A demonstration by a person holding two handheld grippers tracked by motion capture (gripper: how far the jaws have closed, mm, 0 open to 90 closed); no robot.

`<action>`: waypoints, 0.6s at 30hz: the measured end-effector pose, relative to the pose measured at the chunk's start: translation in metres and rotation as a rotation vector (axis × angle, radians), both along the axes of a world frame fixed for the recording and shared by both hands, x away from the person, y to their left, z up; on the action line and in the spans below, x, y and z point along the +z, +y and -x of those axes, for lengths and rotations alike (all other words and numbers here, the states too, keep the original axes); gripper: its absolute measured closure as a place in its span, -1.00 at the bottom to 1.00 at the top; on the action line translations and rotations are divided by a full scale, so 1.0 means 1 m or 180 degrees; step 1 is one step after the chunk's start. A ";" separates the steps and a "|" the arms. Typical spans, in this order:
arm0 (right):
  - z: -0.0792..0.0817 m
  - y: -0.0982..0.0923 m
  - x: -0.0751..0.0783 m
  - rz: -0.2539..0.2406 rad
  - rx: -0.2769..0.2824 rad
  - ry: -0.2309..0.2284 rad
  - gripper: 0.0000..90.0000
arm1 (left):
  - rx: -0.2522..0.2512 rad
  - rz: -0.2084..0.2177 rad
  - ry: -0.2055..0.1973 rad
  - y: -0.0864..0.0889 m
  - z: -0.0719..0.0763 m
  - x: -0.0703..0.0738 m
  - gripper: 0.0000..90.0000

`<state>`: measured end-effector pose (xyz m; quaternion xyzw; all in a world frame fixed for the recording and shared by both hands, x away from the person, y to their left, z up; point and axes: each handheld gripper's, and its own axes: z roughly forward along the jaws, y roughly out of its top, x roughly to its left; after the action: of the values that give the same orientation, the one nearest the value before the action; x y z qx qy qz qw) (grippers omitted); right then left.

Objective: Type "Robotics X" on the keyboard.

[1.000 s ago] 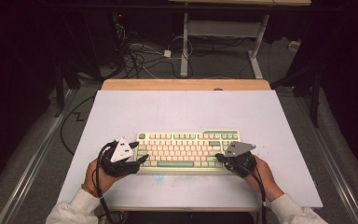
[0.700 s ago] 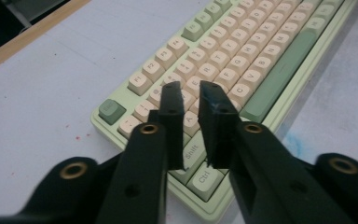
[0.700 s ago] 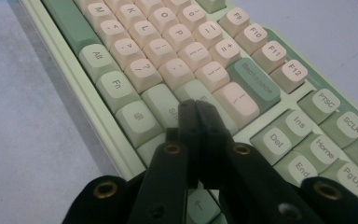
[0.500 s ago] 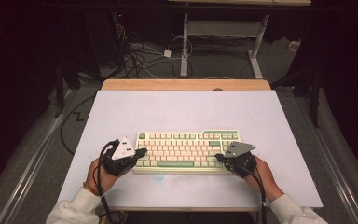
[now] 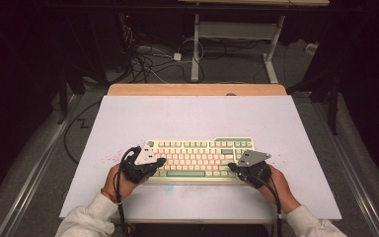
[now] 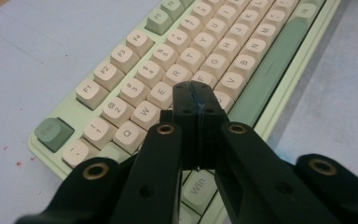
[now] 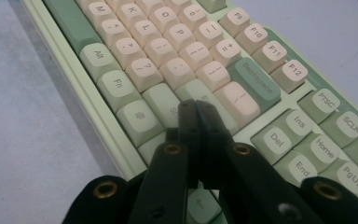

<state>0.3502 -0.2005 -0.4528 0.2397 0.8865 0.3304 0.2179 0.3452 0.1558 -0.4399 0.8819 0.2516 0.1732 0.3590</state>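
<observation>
Keyboard [image 5: 200, 158] sits near-centre on the table [image 5: 197, 118]. Left gripper [image 6: 198, 100] hovers over the left keys, right gripper [image 7: 196, 116] by Shift, both sets of fingers pressed together, empty. Blunt tips could strike neighbouring keys or skid the board.

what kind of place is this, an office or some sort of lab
Most likely a lab or recording setup rather than an office. A lone keyboard sits on a plain white table, dark curtains surround it, and loose cables lie on the floor beside a desk frame.
</observation>
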 end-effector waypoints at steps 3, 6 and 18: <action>0.000 0.000 0.000 0.0007 0.0009 -0.0008 1.00 | 0.0005 -0.0008 0.0021 -0.003 -0.002 -0.002 0.95; 0.000 0.000 0.000 0.0017 0.0008 -0.0010 1.00 | -0.0009 -0.0024 0.0028 -0.005 -0.004 -0.003 0.95; 0.000 0.000 0.000 0.0018 0.0009 -0.0016 1.00 | -0.0048 -0.0073 0.0062 -0.011 -0.007 -0.007 0.95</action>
<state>0.3497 -0.2004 -0.4528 0.2370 0.8872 0.3288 0.2204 0.3519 0.1447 -0.4468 0.8895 0.2464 0.1648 0.3477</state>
